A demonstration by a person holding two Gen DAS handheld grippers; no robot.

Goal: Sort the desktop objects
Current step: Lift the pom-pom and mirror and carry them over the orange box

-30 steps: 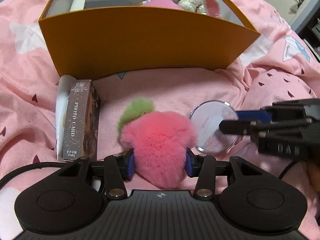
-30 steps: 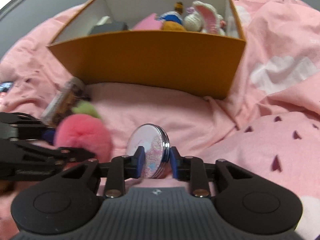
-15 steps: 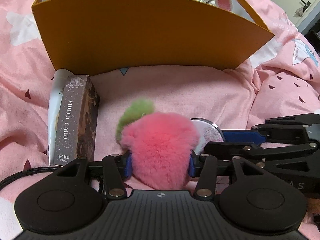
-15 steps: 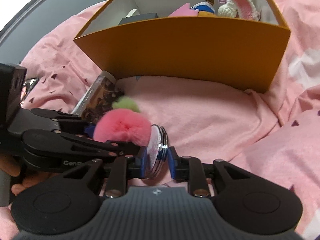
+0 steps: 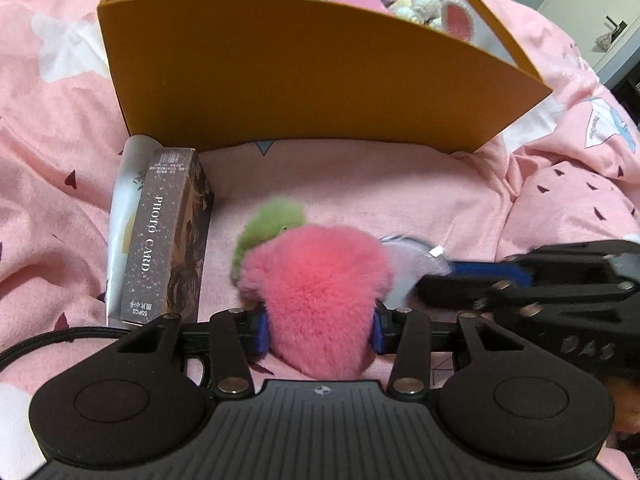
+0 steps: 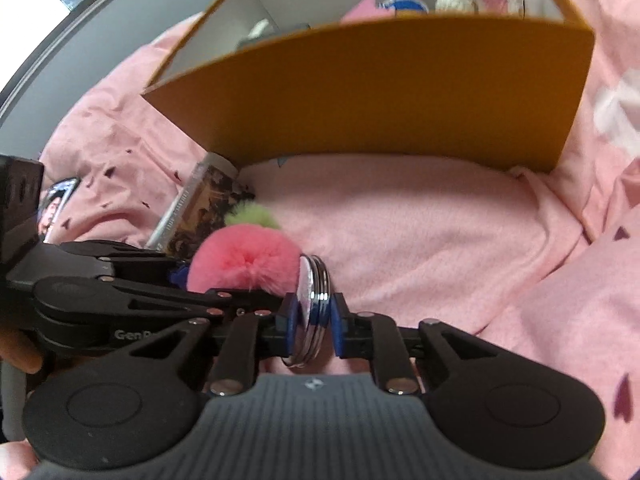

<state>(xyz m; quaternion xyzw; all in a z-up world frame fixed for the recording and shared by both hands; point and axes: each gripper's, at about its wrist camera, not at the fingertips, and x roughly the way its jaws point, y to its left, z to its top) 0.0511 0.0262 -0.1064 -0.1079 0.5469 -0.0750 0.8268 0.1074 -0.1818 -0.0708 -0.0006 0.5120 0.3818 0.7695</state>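
A fluffy pink strawberry plush (image 5: 316, 280) with a green tuft lies on the pink blanket. My left gripper (image 5: 320, 332) has its blue pads pressed into the plush's sides, and its jaws are closing. Just right of the plush, a round silver compact mirror (image 6: 316, 280) stands on edge between the pads of my right gripper (image 6: 314, 320), whose jaws are closing on it. In the left wrist view the mirror (image 5: 412, 256) shows blurred behind the plush, with the right gripper (image 5: 452, 278) on it. The plush (image 6: 244, 260) touches the mirror's left face.
An open orange box (image 5: 304, 92) stands close behind and holds a crochet bunny (image 5: 452, 16) and other small items. A dark "PHOTO CARD" box (image 5: 168, 240) lies left of the plush on a white packet (image 5: 124, 208). Rumpled pink bedding surrounds everything.
The mirror went from leaning flat to standing on edge, and the right jaws narrowed onto it. The right gripper drew in beside the plush. The left gripper kept its grip on the plush.
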